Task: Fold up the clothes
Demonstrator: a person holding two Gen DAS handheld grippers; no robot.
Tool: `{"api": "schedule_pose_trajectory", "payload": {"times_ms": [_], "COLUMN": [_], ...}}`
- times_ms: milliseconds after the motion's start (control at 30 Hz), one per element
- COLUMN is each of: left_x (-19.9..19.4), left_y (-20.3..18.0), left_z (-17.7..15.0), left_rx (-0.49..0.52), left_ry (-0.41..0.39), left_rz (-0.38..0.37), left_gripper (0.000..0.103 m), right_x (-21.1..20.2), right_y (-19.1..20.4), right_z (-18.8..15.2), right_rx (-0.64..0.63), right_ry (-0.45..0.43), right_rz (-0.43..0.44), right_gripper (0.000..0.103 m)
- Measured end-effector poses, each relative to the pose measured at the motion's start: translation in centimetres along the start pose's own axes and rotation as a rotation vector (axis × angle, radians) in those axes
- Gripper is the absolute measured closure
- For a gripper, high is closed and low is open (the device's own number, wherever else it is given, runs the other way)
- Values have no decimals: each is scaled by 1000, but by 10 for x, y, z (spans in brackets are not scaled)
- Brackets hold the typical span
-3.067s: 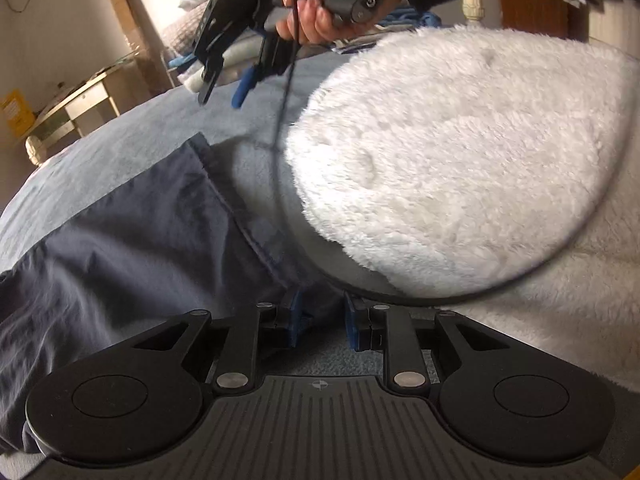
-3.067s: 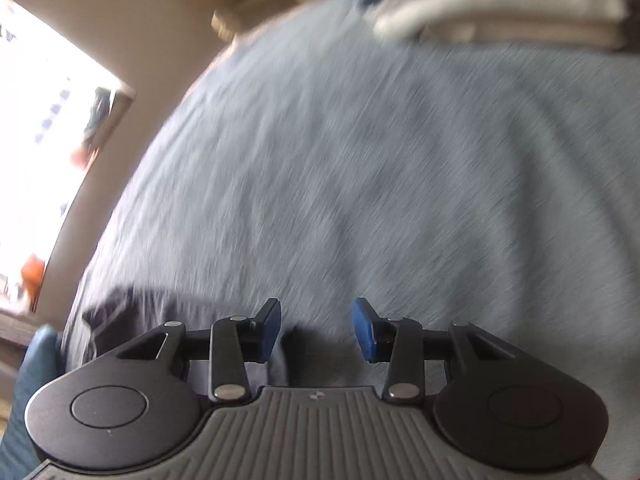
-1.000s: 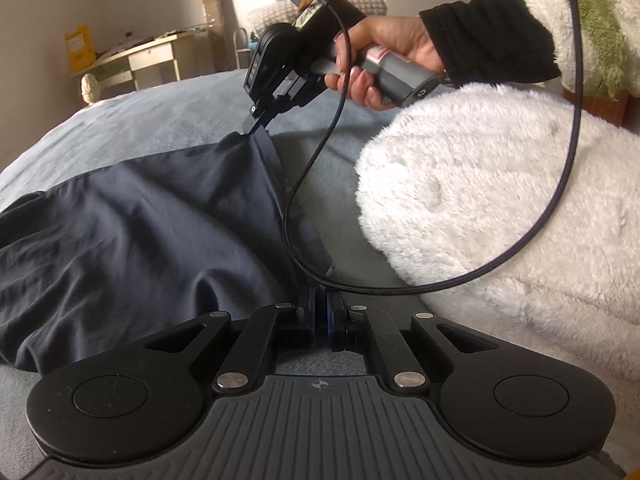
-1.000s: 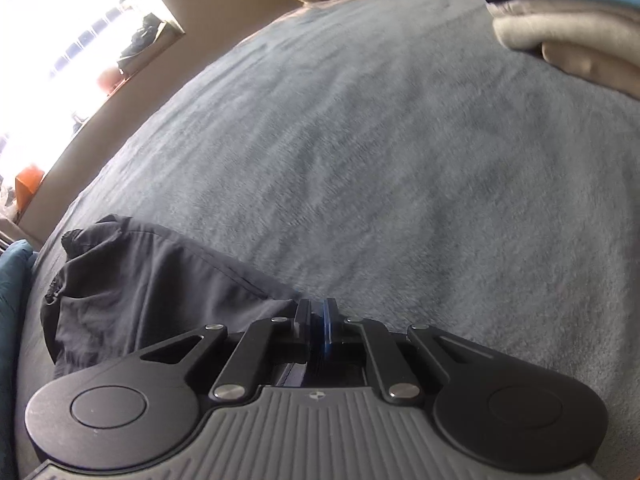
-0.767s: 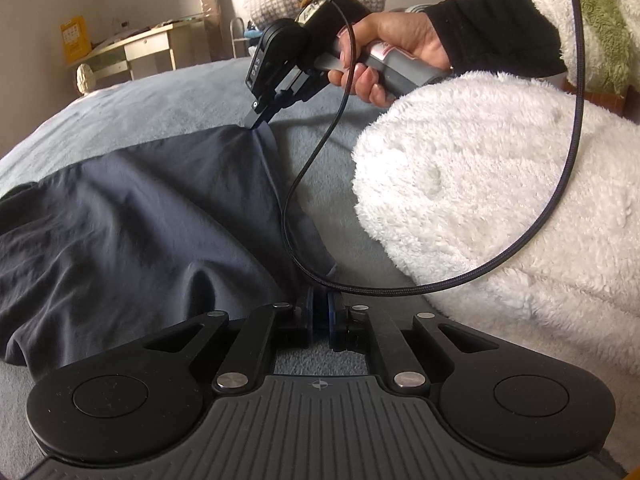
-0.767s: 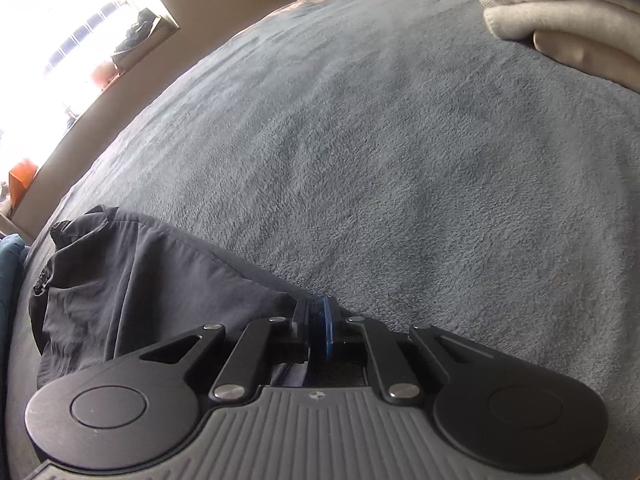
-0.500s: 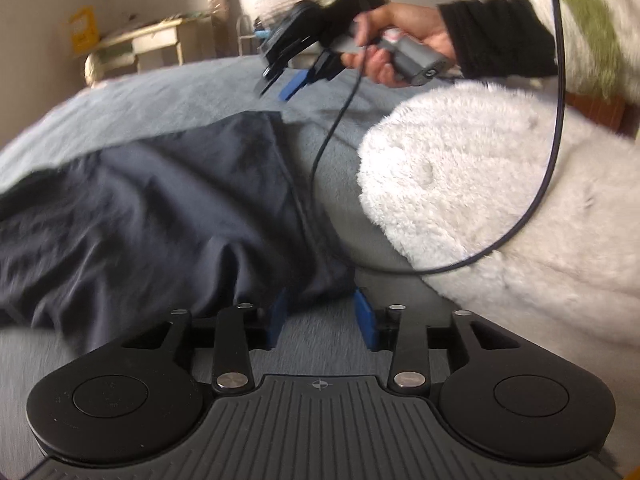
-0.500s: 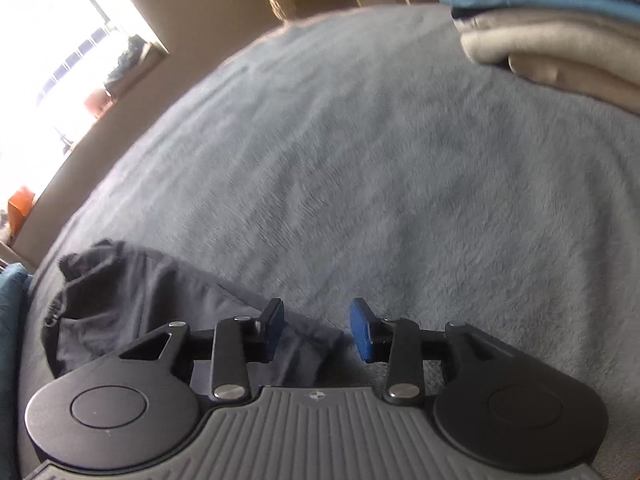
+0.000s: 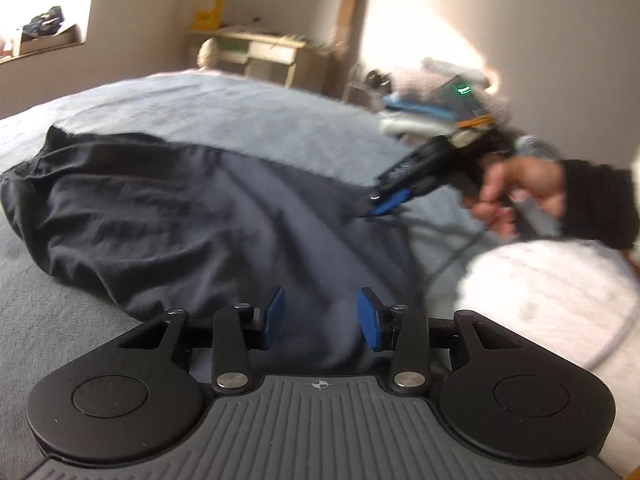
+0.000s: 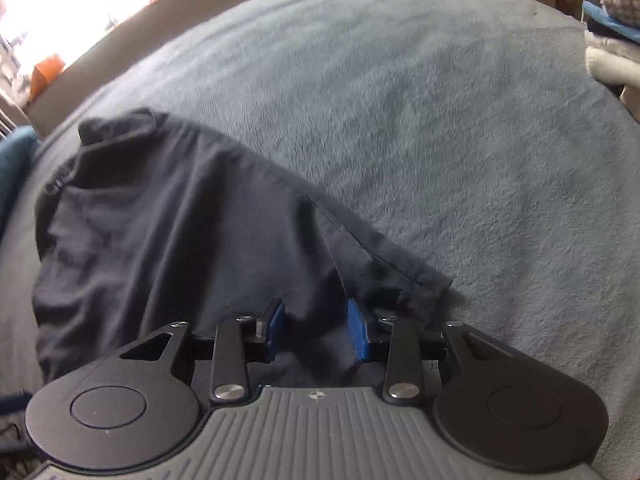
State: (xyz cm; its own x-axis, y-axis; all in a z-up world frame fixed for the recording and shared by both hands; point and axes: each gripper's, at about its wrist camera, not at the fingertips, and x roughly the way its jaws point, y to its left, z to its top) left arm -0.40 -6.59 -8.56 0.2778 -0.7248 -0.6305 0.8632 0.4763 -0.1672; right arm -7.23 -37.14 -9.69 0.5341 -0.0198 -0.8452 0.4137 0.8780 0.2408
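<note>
A dark grey garment [image 9: 180,208] lies rumpled on the blue-grey bed cover [image 9: 220,108]. My left gripper [image 9: 320,316] hangs open just over the garment's near edge, and its blue pads grip nothing. In the right wrist view the same garment [image 10: 160,220] spreads to the left, its hemmed corner [image 10: 424,280] just beyond my right gripper [image 10: 316,328]. That gripper's jaws are closing but stand apart, with cloth under the gap and no cloth pinched. From the left wrist view the right gripper [image 9: 380,204] hovers over the garment's far edge, held by a hand [image 9: 520,192].
A white fleece sleeve [image 9: 540,292] fills the right side near my left gripper, with a cable beside it. A stack of folded clothes [image 9: 420,120] sits at the far end of the bed, also at the right edge [image 10: 612,60]. A desk [image 9: 260,52] stands by the wall.
Both grippers were shut on the garment's edges and have opened and let go. Both have since shifted over the garment, which now lies loose on the bed.
</note>
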Motion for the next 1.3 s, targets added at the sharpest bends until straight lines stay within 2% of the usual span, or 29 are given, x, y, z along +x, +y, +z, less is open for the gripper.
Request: {"api": "schedule_pose_trajectory", "payload": {"times_ms": [100, 133, 367, 467, 567, 700, 833, 900, 967, 1000, 1067, 1133, 1200, 1300], "left_x": [19, 17, -2, -15, -31, -38, -9, 14, 31, 35, 32, 28, 27, 29], "left_y": [8, 11, 15, 16, 19, 27, 32, 37, 47, 55, 67, 70, 70, 71], "left_z": [-8, -12, -18, -14, -7, 9, 27, 29, 26, 22, 16, 14, 14, 15], "left_rx": [16, 12, 6, 19, 22, -25, -87, -83, -88, -118, -167, -174, -167, -177], "left_ry": [137, 140, 121, 99, 64, 4, -41, -13, 41, 59, 47, 36, 35, 36], "left_rz": [122, 127, 119, 120, 118, 136, 130, 203, 287, 298, 278, 269, 271, 270], "left_gripper": [65, 64, 64, 64, 64, 63, 63, 64, 64, 64, 64, 64, 64, 64], "right_x": [-2, -2, -6, -21, -36, -25, -2, 5, 10, 9, 3, -7, -16, -22], "right_y": [0, 1, 14, 33, 56, 82, 84, 76, 59, 46, 26, 11, 14, 41], "right_z": [-2, -3, -4, 0, 4, 10, 16, 14, 11, 11, 12, 16, 19, 17], "right_rx": [0, -6, -109, -237, -354, -453, -413, -419, -403, -379, -329, -277, -255, -316], "right_ry": [5, 8, 36, -11, -68, -73, -56, -32, 14, 26, 36, 28, 8, -14], "right_rz": [-25, -35, -130, -198, -169, -120, 7, 14, -55, -83, -138, -191, -156, -27], "right_gripper": [67, 68, 69, 68, 68, 68, 68, 68, 69, 69, 69, 71, 71, 71]}}
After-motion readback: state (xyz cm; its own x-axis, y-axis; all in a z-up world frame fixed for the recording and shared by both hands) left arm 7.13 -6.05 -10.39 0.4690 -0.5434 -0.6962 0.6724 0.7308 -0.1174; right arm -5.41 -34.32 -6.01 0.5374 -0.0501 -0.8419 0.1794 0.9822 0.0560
